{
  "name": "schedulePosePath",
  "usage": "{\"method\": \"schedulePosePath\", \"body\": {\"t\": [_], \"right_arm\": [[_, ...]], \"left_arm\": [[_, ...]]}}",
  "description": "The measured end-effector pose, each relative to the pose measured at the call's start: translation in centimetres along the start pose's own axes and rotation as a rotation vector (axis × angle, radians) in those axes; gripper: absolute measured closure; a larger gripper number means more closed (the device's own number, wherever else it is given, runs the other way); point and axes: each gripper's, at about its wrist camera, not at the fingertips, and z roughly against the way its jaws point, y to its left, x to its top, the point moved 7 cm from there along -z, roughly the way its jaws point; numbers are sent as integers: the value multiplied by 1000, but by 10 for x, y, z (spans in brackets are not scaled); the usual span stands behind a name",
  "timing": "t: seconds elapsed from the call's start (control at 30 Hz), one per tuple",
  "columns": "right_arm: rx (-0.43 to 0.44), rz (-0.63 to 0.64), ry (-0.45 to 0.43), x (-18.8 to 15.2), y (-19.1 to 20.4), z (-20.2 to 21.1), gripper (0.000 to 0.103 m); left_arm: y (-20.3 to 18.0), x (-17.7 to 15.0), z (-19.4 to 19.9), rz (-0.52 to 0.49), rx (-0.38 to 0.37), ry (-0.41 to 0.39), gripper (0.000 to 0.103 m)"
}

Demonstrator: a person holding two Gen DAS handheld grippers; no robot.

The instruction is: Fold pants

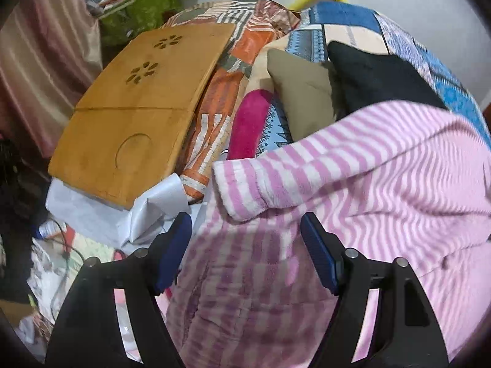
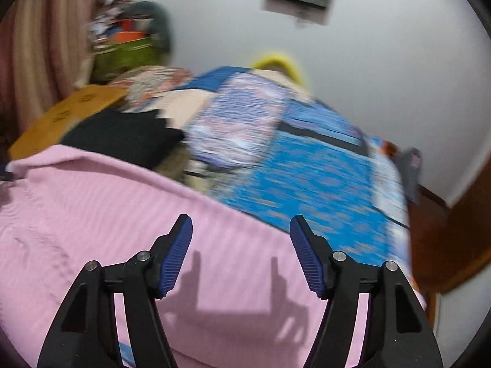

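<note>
The pink and white striped fleece pants [image 1: 353, 184] lie spread over the bed, with a folded-over edge [image 1: 245, 184] near the middle of the left wrist view. My left gripper [image 1: 245, 224] hovers just above them, open, with striped cloth below the gap and nothing pinched by the blue pads [image 1: 319, 251]. In the blurred right wrist view the same pants [image 2: 122, 214] fill the lower half. My right gripper [image 2: 241, 224] stands open over them and throws its shadow on the cloth; no fabric is between its fingers.
A blue patterned bedspread [image 2: 307, 178] lies beyond the pants. Black [image 1: 377, 76] and olive [image 1: 303, 92] folded garments sit behind them. A wooden lap tray [image 1: 138, 116] rests at the left on an orange quilt [image 1: 221, 98]. Clutter covers the floor at the lower left [image 1: 55, 260].
</note>
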Motion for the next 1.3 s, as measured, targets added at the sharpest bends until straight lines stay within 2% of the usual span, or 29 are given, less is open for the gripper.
{"method": "schedulePosePath", "body": {"t": [0.07, 0.13, 0.23, 0.27, 0.3, 0.37, 0.47, 0.57, 0.63, 0.67, 0.7, 0.83, 0.93, 1.1, 1.3], "right_arm": [[25, 50, 18, 2, 23, -15, 40], [32, 104, 36, 5, 41, -30, 40], [10, 168, 56, 10, 54, -48, 40], [7, 190, 57, 11, 57, -52, 40], [8, 214, 54, 12, 59, -56, 40], [-1, 252, 66, 19, 58, -68, 38], [19, 246, 103, 25, 53, -84, 37], [96, 181, 134, 29, 50, -94, 40], [157, 140, 143, 29, 50, -96, 61], [171, 122, 155, 27, 50, -97, 82], [165, 116, 155, 26, 50, -97, 95], [140, 136, 108, 25, 54, -87, 97], [146, 85, 65, 31, 50, -71, 99], [168, 43, -13, 43, 46, -21, 99], [181, 19, -72, 49, 46, 46, 101]], "left_arm": [[-1, 0, -5, -34, 18, 2, 42], [-2, 2, -9, -64, 43, -9, 46], [0, 9, -10, -99, 91, -49, 67], [0, 11, -10, -108, 94, -57, 79], [0, 12, -11, -116, 90, -62, 86], [0, 15, -12, -127, 93, -75, 94], [1, 21, -8, -125, 89, -97, 96], [1, 25, -3, -127, 86, -113, 97], [2, 26, 0, -124, 73, -116, 98], [3, 26, 2, -122, 70, -116, 98], [4, 27, 4, -117, 64, -117, 98], [9, 30, 14, -86, 57, -142, 99], [11, 33, 28, -70, 56, -170, 100], [8, 35, 69, -95, 53, -254, 103], [13, 31, 123, -74, 45, -322, 103]]}}
